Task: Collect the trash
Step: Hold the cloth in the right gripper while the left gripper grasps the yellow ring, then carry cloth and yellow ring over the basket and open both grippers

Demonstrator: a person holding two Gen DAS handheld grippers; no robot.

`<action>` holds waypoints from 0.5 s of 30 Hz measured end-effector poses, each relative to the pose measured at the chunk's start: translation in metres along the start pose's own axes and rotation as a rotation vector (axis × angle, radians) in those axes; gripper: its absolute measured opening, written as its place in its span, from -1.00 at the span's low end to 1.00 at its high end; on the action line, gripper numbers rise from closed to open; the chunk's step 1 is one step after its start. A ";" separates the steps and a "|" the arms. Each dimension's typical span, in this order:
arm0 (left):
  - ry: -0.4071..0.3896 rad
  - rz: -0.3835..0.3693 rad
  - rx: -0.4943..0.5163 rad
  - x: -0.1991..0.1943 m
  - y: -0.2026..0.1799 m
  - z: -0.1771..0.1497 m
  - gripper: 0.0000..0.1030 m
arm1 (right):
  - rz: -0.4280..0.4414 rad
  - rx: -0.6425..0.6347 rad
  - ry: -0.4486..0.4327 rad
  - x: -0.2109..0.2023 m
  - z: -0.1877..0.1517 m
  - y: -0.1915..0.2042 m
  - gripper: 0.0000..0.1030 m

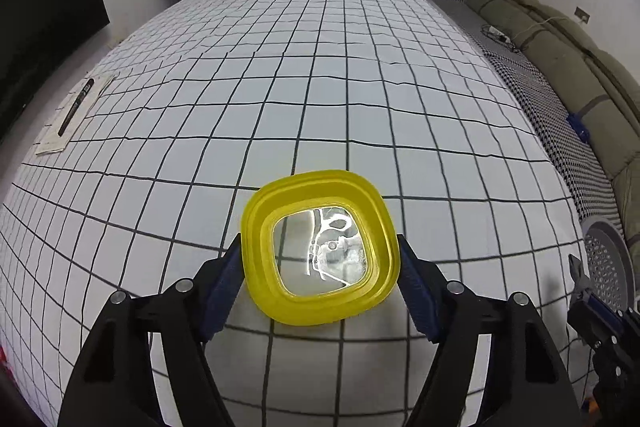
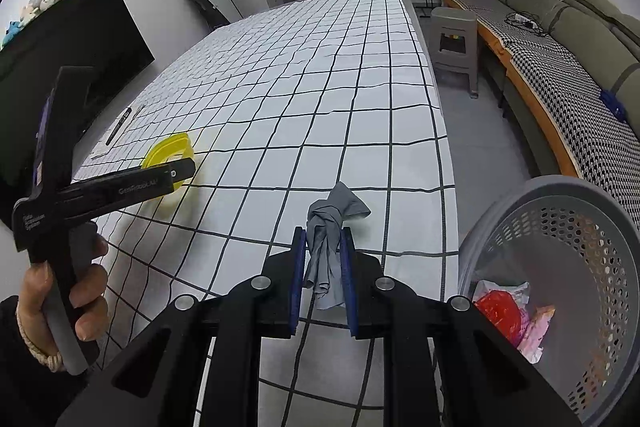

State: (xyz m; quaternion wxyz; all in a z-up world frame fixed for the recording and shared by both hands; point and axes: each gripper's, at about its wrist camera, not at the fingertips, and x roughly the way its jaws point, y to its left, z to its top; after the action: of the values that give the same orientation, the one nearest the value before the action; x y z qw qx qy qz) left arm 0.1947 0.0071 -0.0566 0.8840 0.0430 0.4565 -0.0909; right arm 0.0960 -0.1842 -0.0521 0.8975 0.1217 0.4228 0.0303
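While the left tool [image 1: 320,259] grips a glossy yellow lid [image 1: 320,247], the right tool [image 2: 323,267] pinches crumpled grey cloth [image 2: 330,227].

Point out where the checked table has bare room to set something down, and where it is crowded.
The checked cloth is bare across its far half and along the right edge up to the grey stool. Crowded spots: the left edge, with the pen on paper and the yellow lid, and the near right corner by the basket.
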 end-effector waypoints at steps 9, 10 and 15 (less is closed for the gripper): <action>-0.091 -0.091 0.085 -0.068 -0.060 -0.037 0.35 | -0.041 0.039 -0.039 -0.045 -0.023 -0.030 -0.67; -0.101 -0.100 0.098 -0.075 -0.068 -0.041 0.35 | -0.052 0.046 -0.043 -0.051 -0.027 -0.035 -0.67; -0.133 -0.167 0.164 -0.102 -0.116 -0.058 0.35 | -0.102 0.080 -0.049 -0.075 -0.045 -0.065 -0.67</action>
State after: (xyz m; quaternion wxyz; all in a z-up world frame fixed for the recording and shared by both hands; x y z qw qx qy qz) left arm 0.0670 -0.0853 -0.0067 0.8952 0.0711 0.3900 -0.2038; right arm 0.0097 -0.2500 -0.0391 0.9023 0.1365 0.4075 -0.0356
